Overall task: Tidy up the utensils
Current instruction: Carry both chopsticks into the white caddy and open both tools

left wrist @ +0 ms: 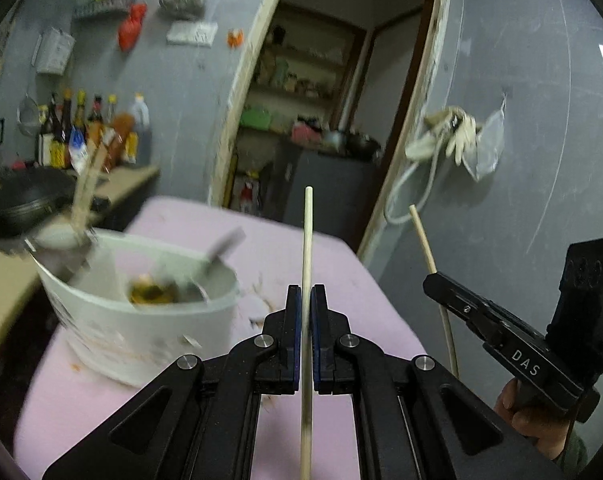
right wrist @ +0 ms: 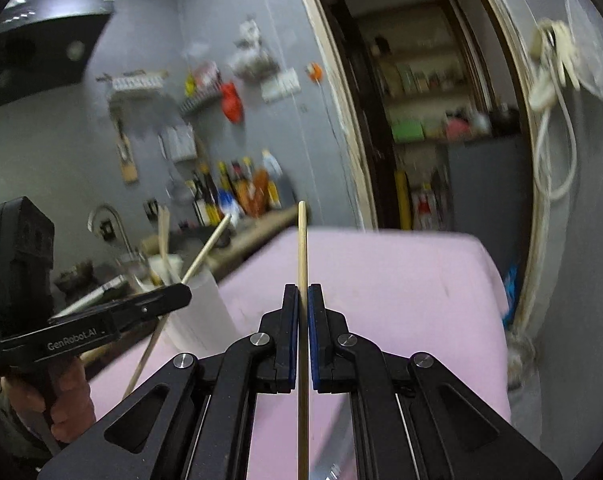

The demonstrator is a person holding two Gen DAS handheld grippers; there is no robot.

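My left gripper is shut on a pale wooden chopstick that points up and away over the pink table. My right gripper is shut on a second chopstick, also upright. In the left wrist view the right gripper shows at the right with its chopstick. In the right wrist view the left gripper shows at the left with its chopstick. A white bowl with a spoon and food scraps stands at the table's left.
A white container with utensils stands at the table's left edge. A counter with sauce bottles and a dark wok lies behind. An open doorway to a pantry is beyond the table. Gloves hang on the grey wall.
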